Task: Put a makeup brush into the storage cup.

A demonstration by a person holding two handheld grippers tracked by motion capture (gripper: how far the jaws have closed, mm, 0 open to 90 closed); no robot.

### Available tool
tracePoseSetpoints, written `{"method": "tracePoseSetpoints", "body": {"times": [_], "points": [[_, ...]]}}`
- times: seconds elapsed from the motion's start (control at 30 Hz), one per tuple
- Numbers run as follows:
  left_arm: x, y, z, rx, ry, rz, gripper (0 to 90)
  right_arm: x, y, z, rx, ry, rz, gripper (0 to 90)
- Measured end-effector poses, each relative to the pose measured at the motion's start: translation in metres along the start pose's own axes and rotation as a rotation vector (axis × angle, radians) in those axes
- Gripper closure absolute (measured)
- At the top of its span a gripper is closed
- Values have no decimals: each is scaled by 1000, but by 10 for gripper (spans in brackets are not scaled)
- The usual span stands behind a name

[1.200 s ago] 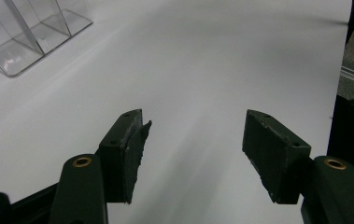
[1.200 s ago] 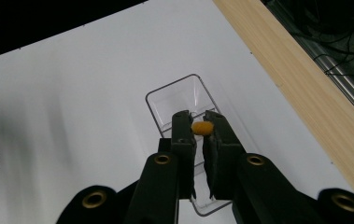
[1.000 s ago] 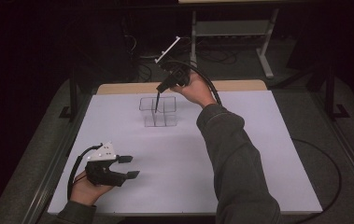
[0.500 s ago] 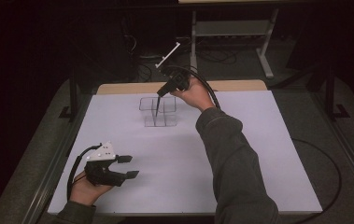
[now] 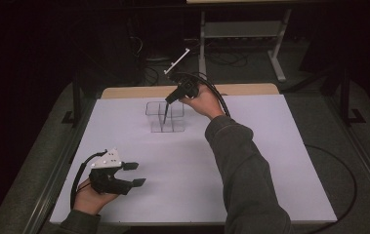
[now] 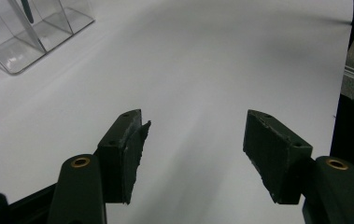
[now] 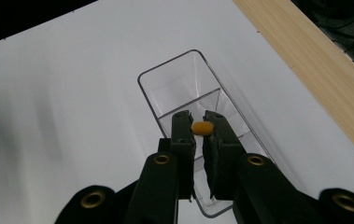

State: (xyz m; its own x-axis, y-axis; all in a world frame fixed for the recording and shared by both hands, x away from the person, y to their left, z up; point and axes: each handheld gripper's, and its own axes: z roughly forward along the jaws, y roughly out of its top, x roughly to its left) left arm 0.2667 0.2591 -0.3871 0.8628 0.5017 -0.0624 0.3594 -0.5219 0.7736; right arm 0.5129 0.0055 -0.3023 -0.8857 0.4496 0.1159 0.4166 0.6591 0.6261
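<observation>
Tongs first: my right gripper (image 7: pixel 200 122) pinches a small orange-yellow bead (image 7: pixel 201 127) at its tips, held just above the clear plastic divided box (image 7: pixel 174 70) for dropping in. My left gripper (image 6: pixel 193 135) rests open and empty, well apart.

A white tabletop (image 5: pixel 251 195) with a strip of pale wood (image 5: pixel 241 89) along its far edge. Beyond it, on the dark floor, a grey metal stand (image 5: pixel 243 34) and loose black cables (image 5: pixel 221 58). Dark metal rails (image 5: pixel 51 180) run along the tabletop's left and right sides.
</observation>
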Motion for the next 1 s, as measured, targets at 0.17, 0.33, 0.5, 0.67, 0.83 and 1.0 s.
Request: {"method": "tracePoseSetpoints", "body": {"times": [0.17,0.33,0.5,0.67,0.83,1.0], "points": [[0,0,0,-1,-2,-1,372,0,-1,-1,2,-1,10,819],[-2,0,1,-1,-2,-8,375,-1,-2,3,9,13,17,811],[-1,0,1,4,-3,-5,373,-1,-3,2,1,5,33,719],[-1,0,2,5,-3,4,371,-2,-8,-3,-9,5,34,709],[-2,1,3,9,-8,3,370,-2,-15,-11,-14,12,41,705],[-3,2,5,14,-14,0,367,-2,-19,-19,-34,16,41,695]]}}
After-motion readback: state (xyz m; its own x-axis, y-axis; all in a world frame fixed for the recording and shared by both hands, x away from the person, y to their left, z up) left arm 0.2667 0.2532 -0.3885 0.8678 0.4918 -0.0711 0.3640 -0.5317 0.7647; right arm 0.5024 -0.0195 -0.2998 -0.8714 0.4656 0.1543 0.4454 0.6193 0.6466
